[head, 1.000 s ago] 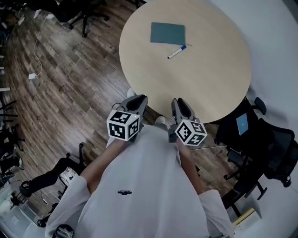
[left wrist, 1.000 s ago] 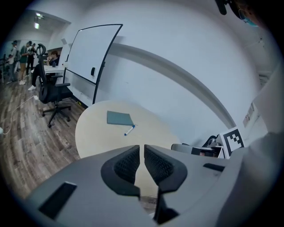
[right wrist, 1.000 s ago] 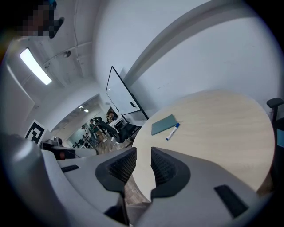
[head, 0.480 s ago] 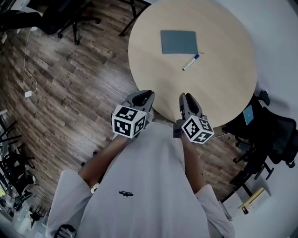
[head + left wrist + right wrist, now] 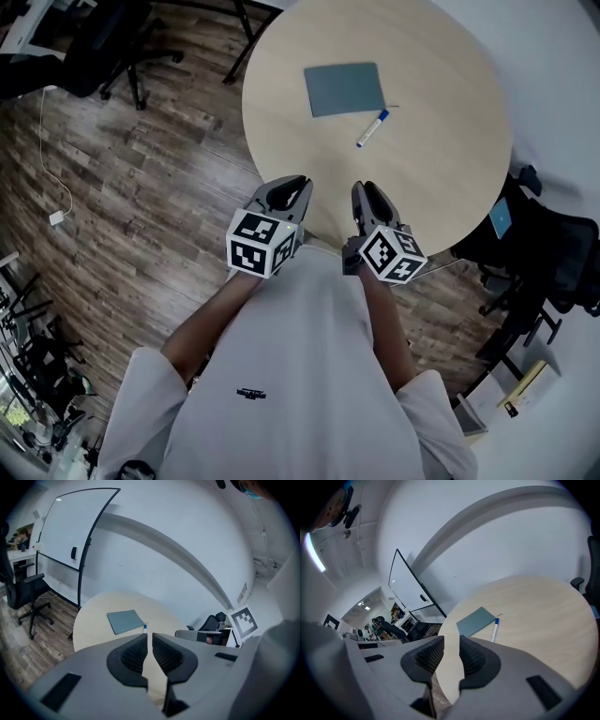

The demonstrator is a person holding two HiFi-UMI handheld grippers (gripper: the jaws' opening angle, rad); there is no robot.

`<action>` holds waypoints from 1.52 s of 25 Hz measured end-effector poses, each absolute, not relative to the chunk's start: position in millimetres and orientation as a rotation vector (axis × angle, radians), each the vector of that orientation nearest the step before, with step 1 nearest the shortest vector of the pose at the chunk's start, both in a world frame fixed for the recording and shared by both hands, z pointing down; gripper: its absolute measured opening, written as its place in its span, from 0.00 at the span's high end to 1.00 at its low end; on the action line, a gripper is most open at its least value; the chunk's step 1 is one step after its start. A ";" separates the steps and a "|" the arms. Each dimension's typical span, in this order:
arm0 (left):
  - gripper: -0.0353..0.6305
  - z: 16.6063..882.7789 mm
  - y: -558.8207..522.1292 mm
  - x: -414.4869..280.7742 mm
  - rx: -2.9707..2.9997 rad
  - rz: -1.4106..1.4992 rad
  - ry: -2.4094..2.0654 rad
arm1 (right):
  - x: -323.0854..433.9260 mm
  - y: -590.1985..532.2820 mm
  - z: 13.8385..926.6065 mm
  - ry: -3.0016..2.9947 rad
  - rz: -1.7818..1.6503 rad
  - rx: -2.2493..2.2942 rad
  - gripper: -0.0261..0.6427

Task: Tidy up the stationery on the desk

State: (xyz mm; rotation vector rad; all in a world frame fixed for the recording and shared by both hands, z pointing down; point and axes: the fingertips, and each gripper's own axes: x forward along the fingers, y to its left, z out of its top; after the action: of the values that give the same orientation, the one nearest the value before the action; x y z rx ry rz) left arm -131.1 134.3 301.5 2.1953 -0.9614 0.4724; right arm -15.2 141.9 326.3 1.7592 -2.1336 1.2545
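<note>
task not begun: notebook (image 5: 345, 89) and marker (image 5: 372, 128) lie just beside each other on the far half of the round table (image 5: 431, 178); at its near edge left gripper (image 5: 286, 190) is closed and empty, right gripper (image 5: 367, 194) narrowly parted, empty

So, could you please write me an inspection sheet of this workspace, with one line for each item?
Surface: round light-wood table, mostly bare.
Job's things: grey-blue notebook lying flat; blue-capped marker close by its corner.
Clutter: nothing seen on the table.
Grippers: left tongs shut, empty; right tongs slightly open, empty; both are at the table's near edge, short of the stationery.
Cables: white cable with a plug on the floor, left of the table.
Surroundings: wooden floor, office chairs, whiteboard by the wall.
</note>
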 end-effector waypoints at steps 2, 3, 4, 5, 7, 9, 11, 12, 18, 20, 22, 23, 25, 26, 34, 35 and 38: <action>0.88 300.8 128.2 -126.1 2.199 0.482 -0.961 | -9.7 136.5 326.0 -2.123 1.252 1.759 0.78; 0.88 301.3 124.2 -123.1 2.204 0.490 -0.961 | -6.0 132.7 326.3 -2.121 1.247 1.758 0.78; 0.88 302.5 119.9 -119.6 2.208 0.499 -0.961 | -1.9 128.3 326.7 -2.123 1.243 1.757 0.78; 0.88 304.1 115.5 -115.7 2.211 0.507 -0.958 | 2.6 123.7 327.3 -2.125 1.239 1.755 0.78; 0.88 308.1 108.7 -107.4 2.214 0.523 -0.954 | 11.4 115.1 329.3 -2.131 1.239 1.747 0.78; 0.88 312.9 102.8 -99.6 2.214 0.541 -0.954 | 19.4 107.2 333.0 -2.134 1.253 1.739 0.78; 0.88 320.3 94.4 -91.7 2.211 0.564 -0.954 | 26.5 96.9 339.4 -2.135 1.274 1.736 0.78; 0.88 325.2 89.5 -87.5 2.207 0.576 -0.951 | 29.7 90.9 343.8 -2.133 1.284 1.736 0.78; 0.88 349.4 58.5 -64.8 2.214 0.620 -0.945 | 44.4 53.2 365.7 -2.125 1.320 1.733 0.78; 0.88 357.7 47.9 -60.2 2.221 0.636 -0.943 | 48.3 42.0 372.0 -2.120 1.331 1.742 0.78; 0.88 367.3 37.3 -57.1 2.213 0.648 -0.950 | 53.2 31.6 379.8 -2.110 1.348 1.745 0.78; 0.88 372.2 31.5 -55.8 2.209 0.655 -0.957 | 56.2 26.6 384.3 -2.103 1.362 1.747 0.78; 0.88 383.3 18.4 -54.3 2.206 0.672 -0.968 | 61.9 16.8 396.2 -2.078 1.399 1.760 0.78; 0.88 389.6 11.3 -54.0 2.206 0.682 -0.970 | 63.8 12.1 403.3 -2.062 1.421 1.767 0.78; 0.88 432.2 -38.2 -57.0 2.208 0.725 -0.982 | 52.8 -26.1 444.6 -2.042 1.498 1.752 0.78; 0.88 437.6 -41.5 -55.6 2.207 0.728 -0.981 | 53.0 -29.4 449.0 -2.040 1.508 1.753 0.78; 0.88 453.2 -50.3 -51.0 2.194 0.737 -0.985 | 55.9 -39.3 461.0 -2.029 1.562 1.761 0.78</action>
State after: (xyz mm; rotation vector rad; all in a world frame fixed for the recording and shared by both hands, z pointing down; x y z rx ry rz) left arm -51.0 -50.3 453.2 2.1944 -0.9847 0.7370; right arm 55.9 -39.3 461.0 1.7611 -2.0286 1.5624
